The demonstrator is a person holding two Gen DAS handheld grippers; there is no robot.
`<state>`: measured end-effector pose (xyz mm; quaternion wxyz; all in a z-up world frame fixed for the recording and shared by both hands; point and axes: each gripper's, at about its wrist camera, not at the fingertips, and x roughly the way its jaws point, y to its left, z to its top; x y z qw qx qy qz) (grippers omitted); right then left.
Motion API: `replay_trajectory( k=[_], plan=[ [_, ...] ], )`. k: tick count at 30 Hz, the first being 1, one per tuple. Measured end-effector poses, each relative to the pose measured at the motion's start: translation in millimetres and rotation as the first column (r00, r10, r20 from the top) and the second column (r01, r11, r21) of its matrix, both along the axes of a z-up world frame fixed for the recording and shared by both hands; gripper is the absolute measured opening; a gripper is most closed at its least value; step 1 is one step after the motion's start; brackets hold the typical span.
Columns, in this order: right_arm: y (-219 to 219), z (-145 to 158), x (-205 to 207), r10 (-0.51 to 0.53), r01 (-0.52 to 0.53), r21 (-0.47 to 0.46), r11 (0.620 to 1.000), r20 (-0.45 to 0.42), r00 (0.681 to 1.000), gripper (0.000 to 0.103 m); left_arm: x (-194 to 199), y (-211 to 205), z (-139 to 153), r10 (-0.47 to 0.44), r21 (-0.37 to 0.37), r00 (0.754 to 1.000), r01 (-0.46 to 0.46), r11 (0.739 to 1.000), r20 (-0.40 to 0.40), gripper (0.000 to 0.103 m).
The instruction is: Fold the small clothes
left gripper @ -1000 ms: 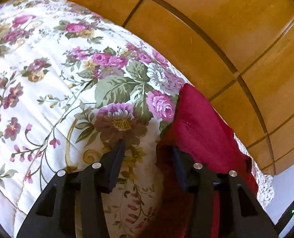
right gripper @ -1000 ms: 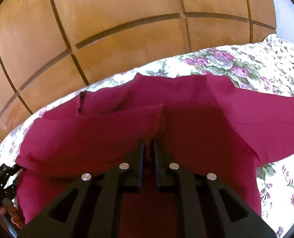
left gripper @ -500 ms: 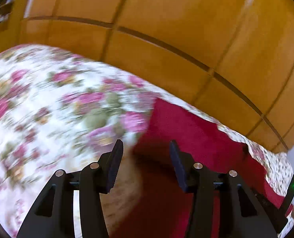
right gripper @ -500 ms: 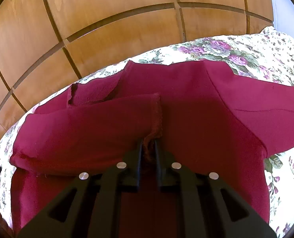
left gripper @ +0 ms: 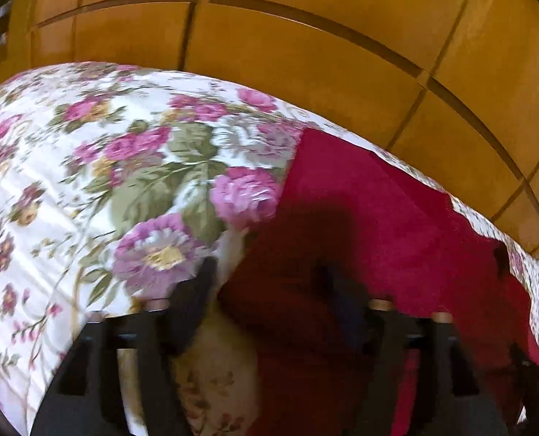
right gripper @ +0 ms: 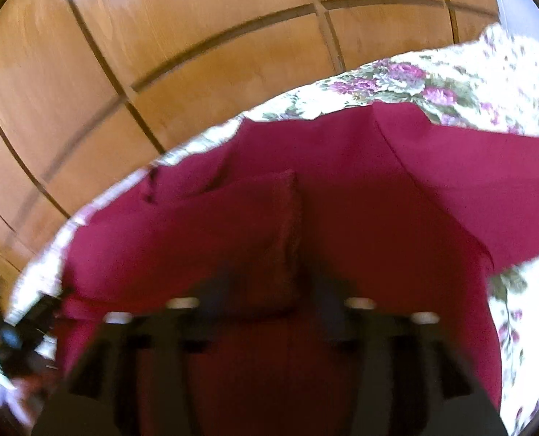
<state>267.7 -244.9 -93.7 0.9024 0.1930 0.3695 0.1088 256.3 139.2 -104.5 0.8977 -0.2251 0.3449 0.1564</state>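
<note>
Flanking red garment (right gripper: 342, 189): floral bedspread (left gripper: 88, 181), wooden panelling (right gripper: 160, 54).

1. A bed carries everything; its floral bedspread (left gripper: 88, 189) is white with pink and purple roses, green leaves and yellow accents.
2. The bedspread (right gripper: 487, 72) ends just before a wall of wooden panels.
3. A dark red garment (left gripper: 378, 210) lies directly on the bedspread, spread flat near the far edge.
4. On the garment (right gripper: 378, 189), one red flap (right gripper: 197, 239) is folded over its middle.
5. The bedspread shows on both sides of the garment.
</note>
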Motion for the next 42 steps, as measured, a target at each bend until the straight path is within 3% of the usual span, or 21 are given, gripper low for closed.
replay_trajectory(
  k=[4,7,11,13,18,25,27,28,29,31,33,35,36,37,38,40,42],
  plan=[
    [-49.6,16.7,-32.6,-0.109,0.105,0.083,0.991,0.046,0.993,0.065,-20.3,-0.7,7.4,-0.012,-0.002,0.996,0.013,1.000,0.084,0.084],
    [-111.6,17.0,-49.6,-0.250,0.245,0.111,0.963,0.028,0.968,0.065,-21.5,-6.0,12.6,-0.040,0.009,0.993,0.039,0.999,0.110,0.088],
    [-200.7,7.7,-61.2,-0.448,0.450,0.106,0.887,-0.047,0.893,0.061,-16.1,-4.5,9.4,-0.044,-0.011,0.995,0.045,0.999,0.089,0.088],
    [-244.9,0.0,-67.1,-0.524,0.530,0.153,0.834,-0.084,0.848,0.058,-14.0,-2.4,7.3,-0.043,-0.022,0.996,0.044,0.999,0.082,0.088],
    [-301.8,-21.9,-59.6,-0.568,0.587,0.318,0.745,-0.159,0.807,0.052,-6.8,-5.8,3.7,-0.055,-0.012,0.997,0.056,0.998,0.058,0.088],
    [-338.3,-24.8,-26.6,-0.627,0.633,0.367,0.682,-0.153,0.764,0.050,-0.9,-6.7,-2.1,-0.065,-0.009,0.997,0.065,0.998,0.034,0.088],
    [-347.0,-29.0,-22.1,-0.636,0.645,0.385,0.660,-0.171,0.753,0.040,-0.2,-7.1,-3.3,-0.068,-0.008,0.997,0.068,0.998,0.030,0.088],
    [-350.1,-30.0,-22.1,-0.635,0.647,0.397,0.650,-0.183,0.750,0.023,-0.4,-7.0,-3.5,-0.069,-0.010,0.997,0.069,0.998,0.030,0.088],
    [-354.0,-29.1,-24.4,-0.630,0.640,0.420,0.644,-0.185,0.755,0.013,-0.2,-6.6,-3.7,-0.069,-0.012,0.997,0.069,0.998,0.030,0.088],
    [-356.7,-14.1,-38.5,-0.643,0.615,0.458,0.642,-0.114,0.757,0.008,0.4,-6.4,-4.0,-0.068,-0.015,0.997,0.069,0.998,0.030,0.088],
    [-354.1,3.5,-56.9,-0.663,0.613,0.449,0.651,-0.059,0.747,0.008,0.7,-6.1,-4.2,-0.068,-0.015,0.997,0.069,0.998,0.030,0.088],
    [-351.9,9.4,-70.2,-0.690,0.666,0.393,0.634,-0.100,0.717,0.012,0.5,-6.0,-4.3,-0.068,-0.016,0.997,0.069,0.997,0.031,0.088],
    [-351.5,8.1,-74.8,-0.707,0.694,0.367,0.619,-0.122,0.696,0.032,0.6,-6.0,-4.4,-0.068,-0.017,0.997,0.069,0.997,0.031,0.088],
    [-353.2,4.8,-80.5,-0.715,0.702,0.367,0.611,-0.127,0.688,0.063,0.6,-6.1,-4.5,-0.068,-0.018,0.997,0.069,0.997,0.032,0.088],
    [-355.3,1.1,-85.7,-0.721,0.703,0.379,0.602,-0.121,0.682,0.066,0.5,-5.9,-4.4,-0.068,-0.018,0.997,0.069,0.997,0.031,0.088],
    [-365.0,-7.9,-103.5,-0.760,0.741,0.377,0.555,-0.133,0.637,0.063,0.3,-5.8,-4.4,-0.068,-0.020,0.997,0.069,0.997,0.034,0.088],
    [-376.2,-20.1,-123.1,-0.798,0.784,0.393,0.481,-0.176,0.577,0.053,0.6,-5.5,-4.6,-0.068,-0.023,0.997,0.069,0.997,0.035,0.088]
  ],
)
